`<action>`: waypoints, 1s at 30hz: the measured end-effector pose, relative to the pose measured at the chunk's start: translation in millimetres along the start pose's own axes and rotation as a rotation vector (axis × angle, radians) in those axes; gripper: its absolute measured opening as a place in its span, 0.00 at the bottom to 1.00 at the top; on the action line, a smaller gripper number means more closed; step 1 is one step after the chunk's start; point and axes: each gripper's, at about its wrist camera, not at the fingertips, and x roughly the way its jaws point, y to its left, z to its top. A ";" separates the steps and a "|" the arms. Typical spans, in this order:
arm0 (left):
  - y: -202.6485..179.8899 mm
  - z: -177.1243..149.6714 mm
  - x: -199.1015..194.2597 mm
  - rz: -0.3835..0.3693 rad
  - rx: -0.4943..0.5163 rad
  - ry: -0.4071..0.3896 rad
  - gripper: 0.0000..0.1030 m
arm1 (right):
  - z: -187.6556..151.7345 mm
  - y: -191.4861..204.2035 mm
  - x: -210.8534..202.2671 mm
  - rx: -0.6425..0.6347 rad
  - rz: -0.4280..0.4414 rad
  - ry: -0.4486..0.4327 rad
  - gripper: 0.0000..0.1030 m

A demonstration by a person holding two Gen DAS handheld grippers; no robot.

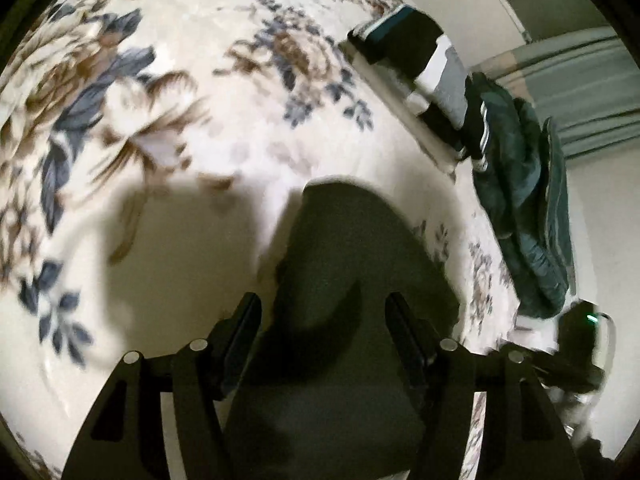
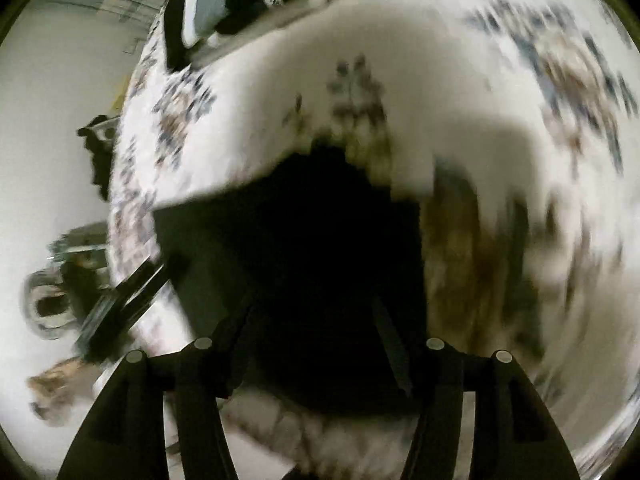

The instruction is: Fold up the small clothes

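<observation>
A small dark garment point(image 1: 340, 264) lies on the white floral bedspread point(image 1: 200, 80). In the left wrist view my left gripper point(image 1: 324, 304) is open just above the garment, its fingers astride the near part of the cloth. In the right wrist view the same dark garment point(image 2: 300, 240) fills the middle of a blurred frame. My right gripper point(image 2: 312, 308) is open over it, fingers wide apart. The other gripper point(image 2: 120, 304) shows at the left as a blurred dark bar. Neither gripper holds cloth.
A stack of folded dark and white clothes point(image 1: 424, 60) sits at the far side of the bed, with a pile of dark green clothes point(image 1: 520, 184) beside it. The bed edge point(image 1: 516, 312) runs down the right. A pale wall and window blinds point(image 1: 580, 80) lie beyond.
</observation>
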 end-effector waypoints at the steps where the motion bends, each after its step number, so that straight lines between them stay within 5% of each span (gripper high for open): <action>1: -2.4 6.1 1.3 -0.008 0.004 -0.006 0.60 | 18.1 -8.0 12.3 0.013 -0.024 -0.016 0.58; 8: -16.4 43.5 35.5 -0.028 0.057 0.027 0.57 | 31.3 -37.1 46.7 0.008 0.133 0.046 0.56; 10: -16.3 48.6 41.2 -0.047 0.054 0.017 0.28 | 25.2 -34.2 34.0 -0.002 0.120 -0.036 0.01; 11: -16.2 50.7 42.9 -0.049 0.052 0.023 0.19 | 23.7 -28.8 29.9 0.006 0.113 -0.064 0.00; 15: -11.6 51.9 39.5 -0.058 0.024 0.007 0.17 | 37.5 -33.2 -5.1 0.083 0.119 -0.230 0.00; 19: 2.7 58.2 50.0 -0.041 -0.032 0.027 0.17 | 63.6 -51.2 9.5 0.151 0.190 -0.097 0.00; 21: 5.4 59.6 48.9 -0.047 -0.055 0.052 0.30 | 63.1 -47.7 13.9 0.133 0.178 -0.027 0.06; 23: 4.3 57.5 37.7 0.013 -0.041 0.058 0.51 | 51.7 -48.1 9.1 0.095 0.197 -0.008 0.36; 24: 4.0 54.9 29.1 0.036 -0.029 0.048 0.57 | 45.3 -49.0 8.2 0.083 0.201 0.002 0.64; 25: 3.7 50.7 18.0 0.062 -0.014 0.029 0.57 | 38.6 -47.9 11.2 0.073 0.194 0.014 0.74; 30: 25.3 5.2 -24.9 0.313 0.054 -0.018 0.59 | 24.1 -45.2 53.1 0.080 0.136 0.081 0.74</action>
